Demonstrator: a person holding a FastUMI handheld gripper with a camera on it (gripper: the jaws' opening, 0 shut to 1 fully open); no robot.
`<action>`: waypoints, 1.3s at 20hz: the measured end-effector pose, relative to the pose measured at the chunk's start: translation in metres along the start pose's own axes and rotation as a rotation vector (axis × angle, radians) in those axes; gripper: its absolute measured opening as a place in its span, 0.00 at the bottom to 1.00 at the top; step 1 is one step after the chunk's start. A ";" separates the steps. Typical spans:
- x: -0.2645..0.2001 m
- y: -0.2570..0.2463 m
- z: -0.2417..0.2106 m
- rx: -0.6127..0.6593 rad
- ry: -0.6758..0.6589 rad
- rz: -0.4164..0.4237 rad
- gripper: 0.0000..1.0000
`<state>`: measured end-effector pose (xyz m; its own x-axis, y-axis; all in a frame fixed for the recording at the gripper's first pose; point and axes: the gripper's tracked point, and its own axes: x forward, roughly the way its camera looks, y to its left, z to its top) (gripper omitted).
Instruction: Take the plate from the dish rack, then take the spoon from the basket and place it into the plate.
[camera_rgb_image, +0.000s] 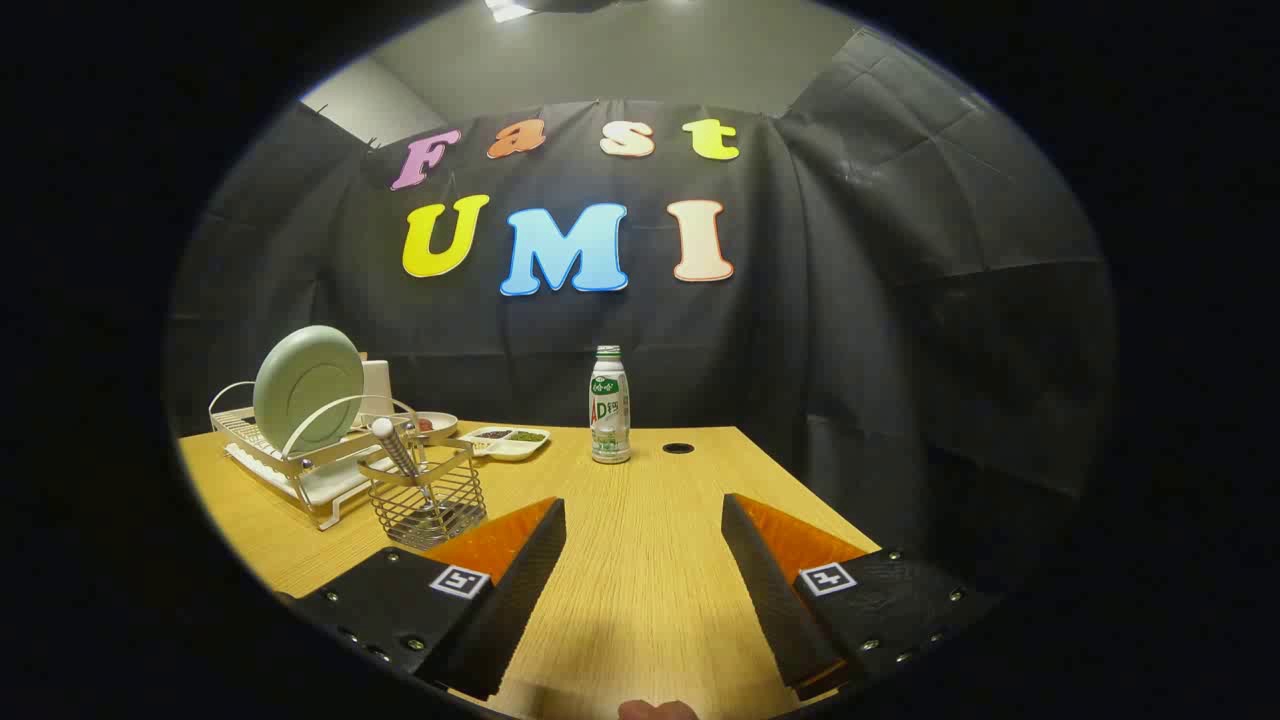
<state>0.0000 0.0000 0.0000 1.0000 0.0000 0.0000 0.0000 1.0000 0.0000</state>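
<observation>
Gripper (643, 560) open, empty over bench (640, 520) | plate (307, 388) upright in dish rack (300, 465) | risk: rim slips, snags wire.

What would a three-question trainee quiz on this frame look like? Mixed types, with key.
1. True or false: the plate stands on edge in the dish rack.
2. The spoon sits in: A) the wire basket B) the divided tray C) the table.
3. Fill in: the hand-held gripper has its fingers ____ over bare table, the bottle beyond them.

Key: 1 true; 2 A; 3 open.
</observation>
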 end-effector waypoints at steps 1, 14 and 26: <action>0.007 -0.001 0.003 0.000 -0.004 -0.001 0.97; 0.061 -0.011 0.143 0.006 -0.061 -0.063 0.97; 0.015 0.105 0.295 0.012 -0.126 -0.076 0.97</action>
<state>0.0149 0.1046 0.2947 0.9892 -0.0768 0.1248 0.0754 0.9970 0.0166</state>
